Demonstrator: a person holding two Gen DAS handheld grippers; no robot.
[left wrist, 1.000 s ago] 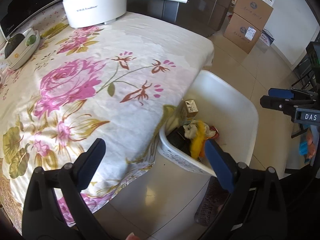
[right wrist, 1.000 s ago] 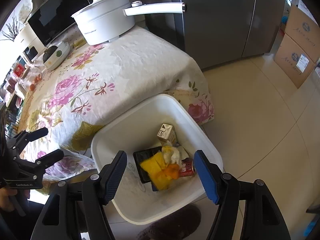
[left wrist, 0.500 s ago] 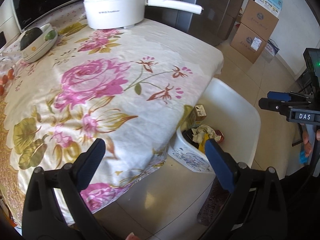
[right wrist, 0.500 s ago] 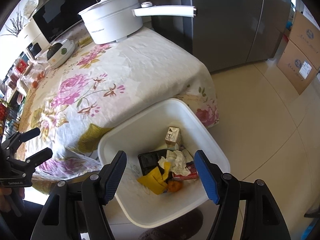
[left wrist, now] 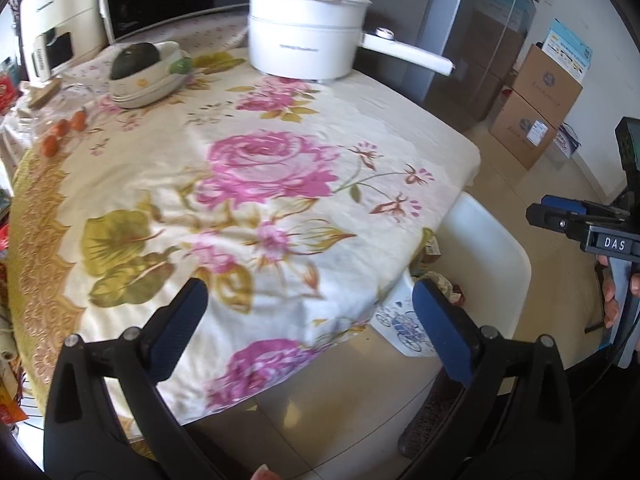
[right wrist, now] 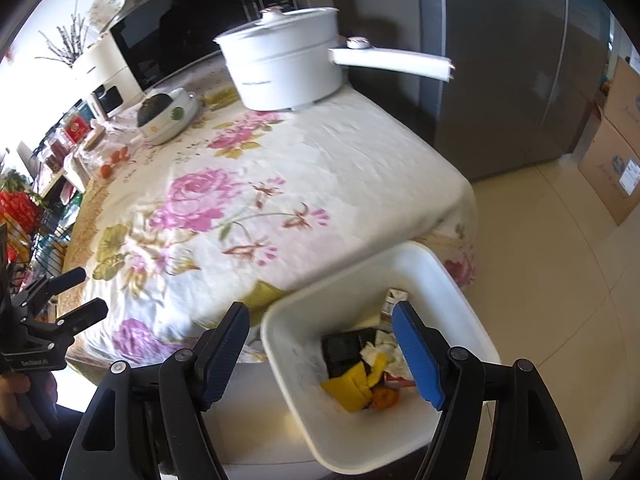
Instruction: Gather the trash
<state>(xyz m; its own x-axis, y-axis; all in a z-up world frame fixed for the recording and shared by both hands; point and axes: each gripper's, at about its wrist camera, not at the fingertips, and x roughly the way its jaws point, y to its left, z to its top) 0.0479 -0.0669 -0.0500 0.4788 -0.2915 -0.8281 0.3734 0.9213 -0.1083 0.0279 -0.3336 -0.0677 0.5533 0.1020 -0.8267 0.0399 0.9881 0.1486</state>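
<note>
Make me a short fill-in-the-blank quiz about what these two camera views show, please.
1. The white bin stands on the ____ beside the table.
2. The tablecloth is printed with pink ____.
3. The white pot has one long ____.
4. The left gripper holds ____.

Missing words: floor; flowers; handle; nothing

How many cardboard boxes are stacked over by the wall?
2 that show plainly: an upper cardboard box sits on a lower cardboard box, on the floor beside the refrigerator. More may be hidden behind them.

Black left gripper (left wrist: 306,312), blue pads, seemingly ribbed
</note>
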